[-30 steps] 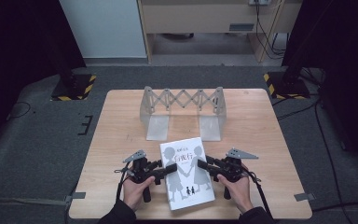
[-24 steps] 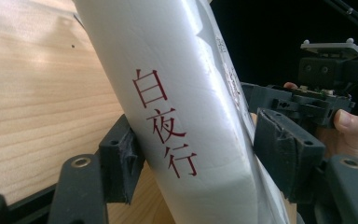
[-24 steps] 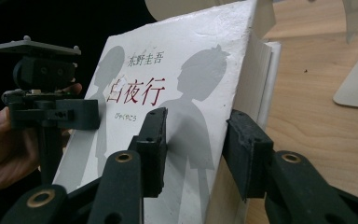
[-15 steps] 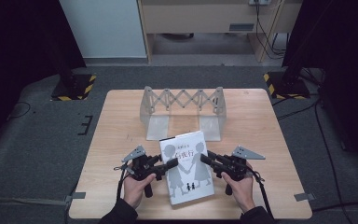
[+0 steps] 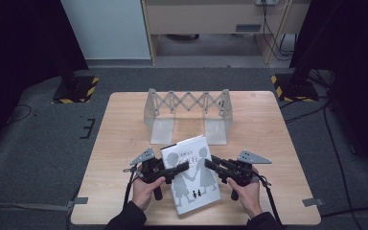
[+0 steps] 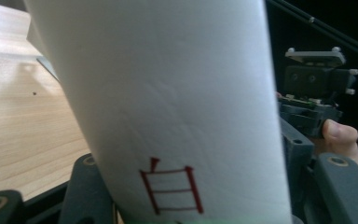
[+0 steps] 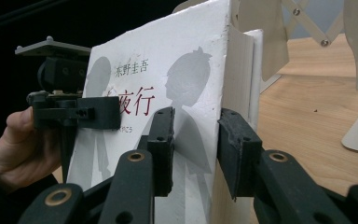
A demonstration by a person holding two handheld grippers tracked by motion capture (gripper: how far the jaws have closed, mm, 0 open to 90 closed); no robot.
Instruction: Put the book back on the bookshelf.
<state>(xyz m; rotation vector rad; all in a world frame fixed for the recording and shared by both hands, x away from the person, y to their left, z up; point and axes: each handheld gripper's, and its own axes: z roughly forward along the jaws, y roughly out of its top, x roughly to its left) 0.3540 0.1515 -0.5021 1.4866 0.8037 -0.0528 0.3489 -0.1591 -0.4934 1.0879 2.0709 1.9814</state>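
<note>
wooden table (image 5: 115,191) | book (image 5: 191,175) long axis pointing away, slightly tilted | both grippers' fingers clamp its side edges

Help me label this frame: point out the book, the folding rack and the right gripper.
book (image 5: 191,179), high view, on its white front cover.
folding rack (image 5: 188,102), high view, on its scissor lattice.
right gripper (image 5: 211,164), high view, between its fingertips at the book's edge.

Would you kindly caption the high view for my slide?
Both grippers, left gripper and right gripper, clasp a white book before a folding rack.
</note>
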